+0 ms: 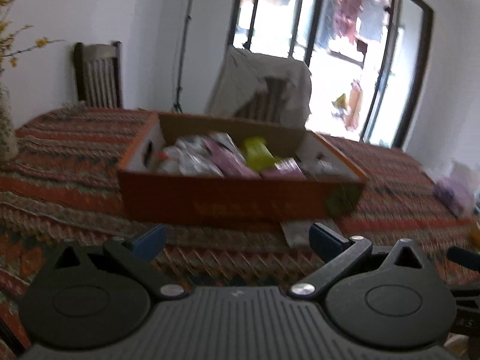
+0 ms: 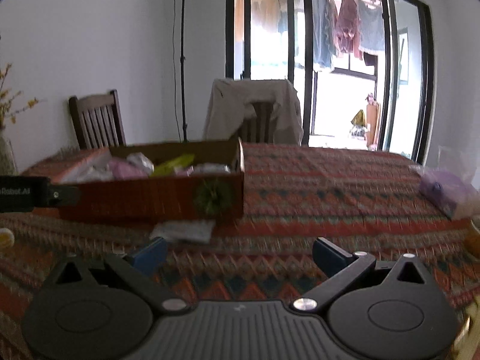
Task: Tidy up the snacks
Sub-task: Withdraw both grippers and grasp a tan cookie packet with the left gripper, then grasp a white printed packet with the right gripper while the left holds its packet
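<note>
Most snacks (image 1: 228, 157) already lie in the cardboard box (image 1: 240, 201) ahead of the left gripper (image 1: 237, 238), whose jaws are wide and empty like the right gripper's (image 2: 238, 253), while a pale packet (image 2: 183, 231) just beyond it remains on the tablecloth (image 2: 315, 210).

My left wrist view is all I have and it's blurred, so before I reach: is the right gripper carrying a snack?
Observer: No. The right gripper is open and empty, above the patterned tablecloth.
Operator: Is there anything loose that I can't see?
Observer: A small yellow round thing sits on the cloth at the right view's left edge. It is too cropped to identify.
Operator: Where does my gripper sit from that side?
Observer: Your left gripper shows at the right view's left edge, overlapping the left end of the cardboard box.
</note>
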`<move>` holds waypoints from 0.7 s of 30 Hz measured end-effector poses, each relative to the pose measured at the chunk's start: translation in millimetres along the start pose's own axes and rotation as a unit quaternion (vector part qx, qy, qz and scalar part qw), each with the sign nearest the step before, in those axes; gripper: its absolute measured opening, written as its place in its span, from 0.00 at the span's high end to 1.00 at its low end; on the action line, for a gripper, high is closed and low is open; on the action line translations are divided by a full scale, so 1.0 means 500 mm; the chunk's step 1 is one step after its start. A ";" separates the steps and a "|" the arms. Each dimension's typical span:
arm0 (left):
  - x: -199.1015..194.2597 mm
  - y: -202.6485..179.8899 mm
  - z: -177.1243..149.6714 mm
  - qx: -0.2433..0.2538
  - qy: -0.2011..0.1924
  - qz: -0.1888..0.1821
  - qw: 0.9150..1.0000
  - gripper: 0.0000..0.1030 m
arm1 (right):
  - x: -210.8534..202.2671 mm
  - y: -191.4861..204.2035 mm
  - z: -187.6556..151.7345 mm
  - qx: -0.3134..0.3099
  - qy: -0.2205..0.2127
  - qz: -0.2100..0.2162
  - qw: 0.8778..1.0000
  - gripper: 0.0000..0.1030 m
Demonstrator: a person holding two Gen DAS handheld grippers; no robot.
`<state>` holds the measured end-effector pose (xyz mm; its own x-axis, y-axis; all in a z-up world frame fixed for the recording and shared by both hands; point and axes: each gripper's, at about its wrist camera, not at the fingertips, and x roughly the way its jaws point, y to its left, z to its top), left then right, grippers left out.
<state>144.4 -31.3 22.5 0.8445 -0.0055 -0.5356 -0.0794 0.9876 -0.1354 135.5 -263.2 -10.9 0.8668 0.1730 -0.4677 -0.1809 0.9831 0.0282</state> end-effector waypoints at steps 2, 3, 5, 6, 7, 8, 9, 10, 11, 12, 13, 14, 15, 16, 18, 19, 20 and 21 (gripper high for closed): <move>0.006 -0.014 -0.015 0.005 0.017 -0.003 1.000 0.00 | -0.004 -0.008 -0.015 0.004 0.008 -0.001 1.000 0.00; 0.007 -0.024 -0.023 0.006 0.027 -0.007 1.000 0.00 | -0.007 -0.013 -0.024 0.008 0.011 -0.002 1.000 0.00; 0.011 -0.036 -0.036 0.009 0.042 -0.013 0.999 0.00 | -0.002 -0.026 -0.033 0.016 0.021 -0.005 1.000 0.00; 0.012 -0.043 -0.043 0.013 0.048 -0.015 0.999 0.00 | -0.001 -0.031 -0.039 0.019 0.026 -0.007 0.999 0.00; 0.012 -0.047 -0.049 0.017 0.052 -0.017 0.998 0.00 | 0.000 -0.036 -0.045 0.023 0.029 -0.011 0.999 0.00; 0.012 -0.053 -0.056 0.020 0.057 -0.019 0.998 0.00 | 0.002 -0.041 -0.050 0.027 0.033 -0.013 0.999 0.00; 0.014 -0.058 -0.061 0.021 0.064 -0.022 0.998 0.00 | 0.004 -0.046 -0.055 0.031 0.038 -0.014 0.999 0.00; 0.016 -0.063 -0.067 0.021 0.070 -0.028 0.997 0.00 | 0.005 -0.050 -0.059 0.034 0.040 -0.015 0.998 0.00; 0.018 -0.069 -0.074 0.022 0.076 -0.035 0.996 0.00 | 0.005 -0.054 -0.062 0.037 0.042 -0.017 0.998 0.00; 0.020 -0.077 -0.079 0.026 0.080 -0.036 0.996 0.00 | 0.006 -0.056 -0.065 0.040 0.044 -0.018 0.998 0.00; 0.023 -0.086 -0.084 0.036 0.082 -0.030 0.996 0.00 | 0.006 -0.057 -0.069 0.041 0.046 -0.017 0.998 0.00; 0.026 -0.095 -0.089 0.048 0.081 -0.021 0.995 0.00 | 0.006 -0.059 -0.071 0.041 0.046 -0.017 0.998 0.00; 0.029 -0.101 -0.093 0.058 0.079 -0.015 0.995 0.00 | 0.006 -0.060 -0.073 0.042 0.047 -0.017 0.998 0.00; 0.034 -0.105 -0.097 0.061 0.082 -0.009 0.995 0.00 | 0.007 -0.060 -0.075 0.042 0.048 -0.016 0.998 0.00; 0.046 -0.107 -0.103 0.062 0.092 0.003 0.994 0.00 | 0.009 -0.062 -0.079 0.041 0.052 -0.014 0.998 0.00; 0.053 -0.107 -0.106 0.062 0.096 0.008 0.993 0.00 | 0.012 -0.062 -0.080 0.041 0.053 -0.015 0.998 0.00; 0.059 -0.104 -0.109 0.061 0.100 0.013 0.993 0.00 | 0.016 -0.064 -0.082 0.041 0.054 -0.016 0.998 0.00; 0.066 -0.102 -0.113 0.055 0.108 0.014 0.992 0.00 | 0.019 -0.064 -0.084 0.042 0.056 -0.016 0.997 0.00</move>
<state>146.5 -90.5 -35.6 0.7083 0.0013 -0.7059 -0.0331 0.9990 -0.0314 130.1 -295.8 -53.2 0.8132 0.1390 -0.5651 -0.1104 0.9903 0.0846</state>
